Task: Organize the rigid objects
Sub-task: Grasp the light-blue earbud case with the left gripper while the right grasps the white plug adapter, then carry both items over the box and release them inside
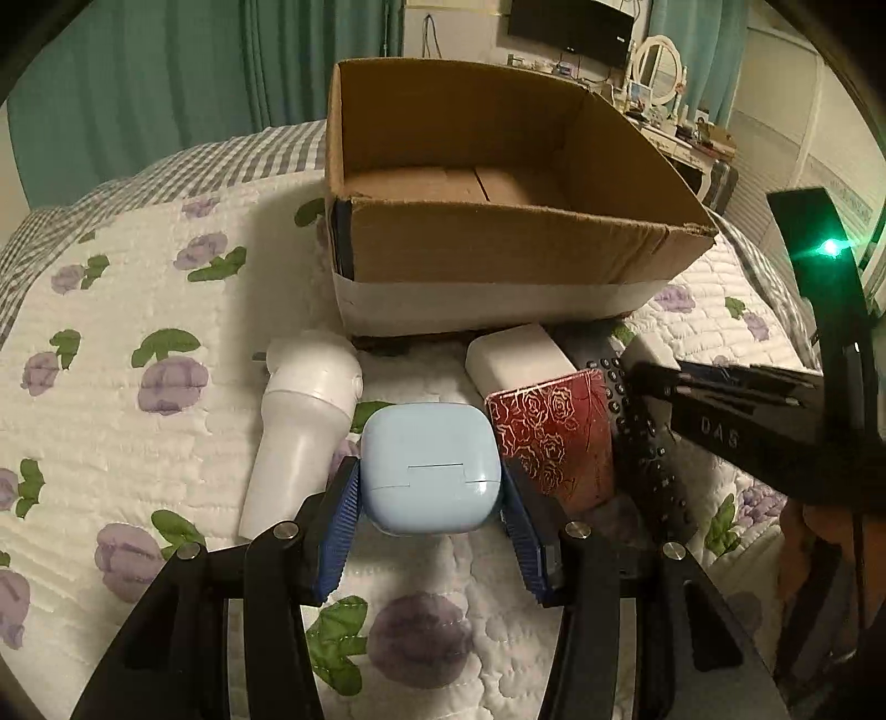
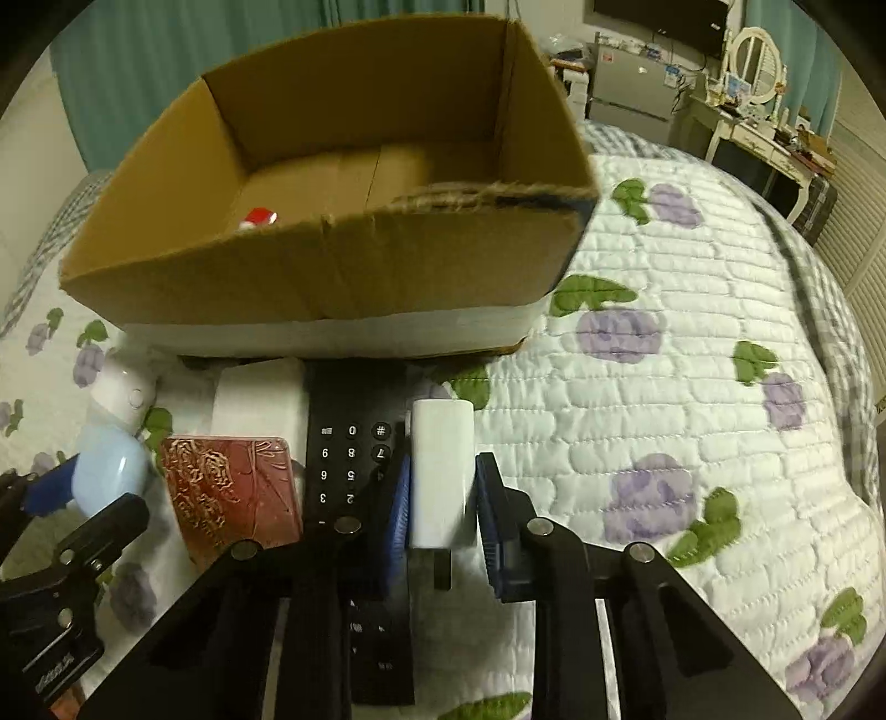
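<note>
Left gripper has its jaws pinching the light-blue case by its sides, low on the quilt, prob. so it lifts level. Right gripper brackets the white charger block w/ jaws at each flank (contact on the right pad unclear). Both sit in the row just in front of the cardboard box, their likely destination.

A home bedroom: a bed under a quilted white cover with purple flowers fills the near ground. Teal curtains hang at the far left; far right stand a dressing table with an oval mirror and a wall television.
</note>
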`<action>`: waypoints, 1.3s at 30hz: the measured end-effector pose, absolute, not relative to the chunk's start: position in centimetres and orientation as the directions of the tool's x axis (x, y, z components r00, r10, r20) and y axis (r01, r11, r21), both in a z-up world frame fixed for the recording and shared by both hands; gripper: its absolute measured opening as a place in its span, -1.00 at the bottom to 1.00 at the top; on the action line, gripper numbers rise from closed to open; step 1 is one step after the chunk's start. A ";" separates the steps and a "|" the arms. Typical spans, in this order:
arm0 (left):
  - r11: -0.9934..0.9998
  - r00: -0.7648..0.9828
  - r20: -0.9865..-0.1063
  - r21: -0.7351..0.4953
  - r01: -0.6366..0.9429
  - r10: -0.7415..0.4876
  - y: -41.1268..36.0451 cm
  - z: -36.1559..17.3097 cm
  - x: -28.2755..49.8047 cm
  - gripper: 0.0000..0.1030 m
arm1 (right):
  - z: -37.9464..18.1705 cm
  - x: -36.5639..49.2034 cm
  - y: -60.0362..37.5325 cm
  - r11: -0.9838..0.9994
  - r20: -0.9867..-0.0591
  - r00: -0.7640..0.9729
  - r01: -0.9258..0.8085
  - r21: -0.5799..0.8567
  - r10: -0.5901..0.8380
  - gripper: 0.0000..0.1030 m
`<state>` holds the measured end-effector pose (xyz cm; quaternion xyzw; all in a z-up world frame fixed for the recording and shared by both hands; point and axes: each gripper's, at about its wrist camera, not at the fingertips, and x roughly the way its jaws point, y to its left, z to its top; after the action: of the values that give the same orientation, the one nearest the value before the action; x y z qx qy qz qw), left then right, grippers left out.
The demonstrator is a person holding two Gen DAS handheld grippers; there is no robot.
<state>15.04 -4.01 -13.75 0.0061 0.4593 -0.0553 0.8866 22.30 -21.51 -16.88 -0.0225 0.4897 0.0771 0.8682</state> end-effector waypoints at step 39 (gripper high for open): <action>0.987 0.759 -0.637 -0.023 0.158 -0.136 -4.9 5.8 13.7 -0.01 | 7.4 13.4 -20.8 0.978 -0.600 0.787 -0.205 -0.041 0.140 -0.58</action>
<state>13.65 -4.86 5.84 0.0158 0.3383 -0.0783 0.9377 13.36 -20.83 7.36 -0.0519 0.3130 0.0912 0.9439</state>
